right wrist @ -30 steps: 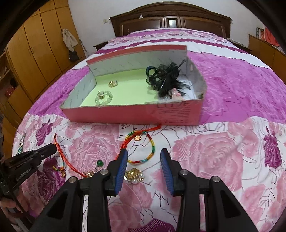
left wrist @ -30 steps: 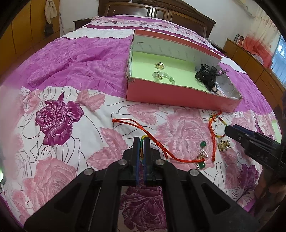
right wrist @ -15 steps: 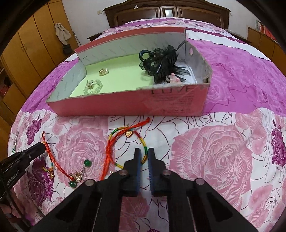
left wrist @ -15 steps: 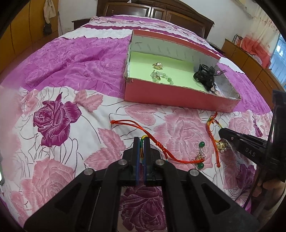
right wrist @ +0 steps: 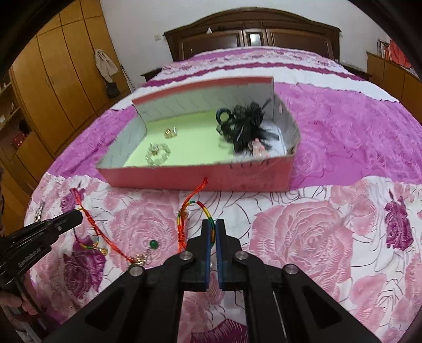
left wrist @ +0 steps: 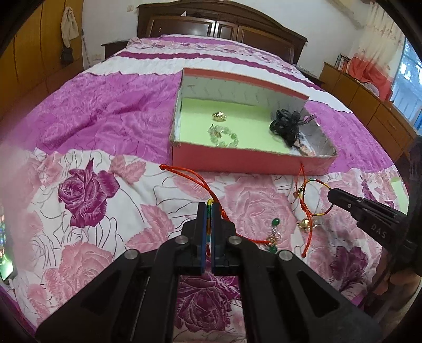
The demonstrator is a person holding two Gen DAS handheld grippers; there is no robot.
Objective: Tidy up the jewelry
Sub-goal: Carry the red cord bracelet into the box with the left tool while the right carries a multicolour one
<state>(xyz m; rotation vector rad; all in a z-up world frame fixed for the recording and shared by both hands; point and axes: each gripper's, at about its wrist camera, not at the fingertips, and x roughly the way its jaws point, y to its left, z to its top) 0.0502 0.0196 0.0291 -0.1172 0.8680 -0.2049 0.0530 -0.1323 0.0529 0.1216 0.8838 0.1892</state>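
Pink box (right wrist: 184, 179) far, already holding gold piece, beads, black hair tie. Near it, left gripper (left wrist: 209, 208) and right gripper (right wrist: 213, 227) each pinch a rainbow-cord bracelet; both unboxed.

left wrist view: sits right behind the left gripper (left wrist: 208, 211), looks down and forward over the bed (left wrist: 105, 110) toward the headboard (left wrist: 221, 23); box (left wrist: 237, 158) mid-distance, a bit right.
right wrist view: same deal behind the right gripper (right wrist: 213, 228), box (right wrist: 184, 179) straight ahead, somewhat closer.
shared: box, flowered bedspread, headboard, and each view catches the other gripper at its edge.
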